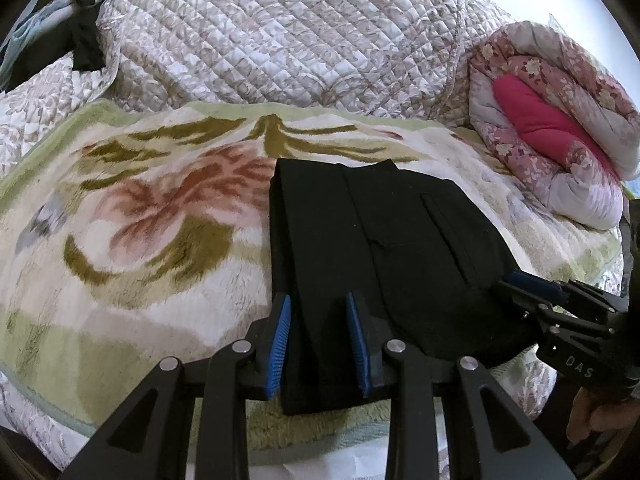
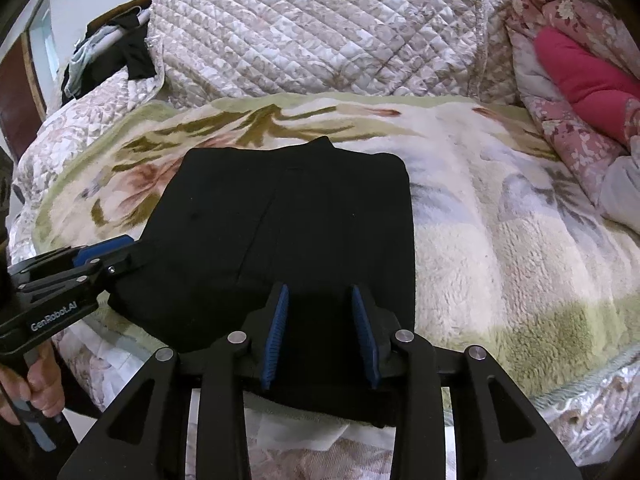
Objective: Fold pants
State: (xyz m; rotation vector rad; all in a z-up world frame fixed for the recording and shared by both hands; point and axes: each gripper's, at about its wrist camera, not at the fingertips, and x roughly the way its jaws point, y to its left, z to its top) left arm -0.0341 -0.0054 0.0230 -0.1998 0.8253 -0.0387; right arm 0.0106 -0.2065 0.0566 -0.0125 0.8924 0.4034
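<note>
Left wrist view: left gripper point(image 1: 318, 300) stands part open, pants point(image 1: 380, 248) lying between its pads, no pinch visible; right gripper point(image 2: 320, 292) likewise straddles the near hem, jaws apart. I judge the fold nearly done; to finish well, lift clear without dragging cloth. Pants lie folded on the blanket point(image 1: 140, 220), with the quilt point(image 1: 280, 32) beyond.

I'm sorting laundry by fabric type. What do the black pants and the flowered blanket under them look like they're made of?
The black pants look like a smooth, matte woven cloth, perhaps a suiting blend: flat surface, crisp edges, no sheen. The flowered blanket looks like thick plush fleece, probably synthetic: its pile shows as shaggy tufts.
</note>
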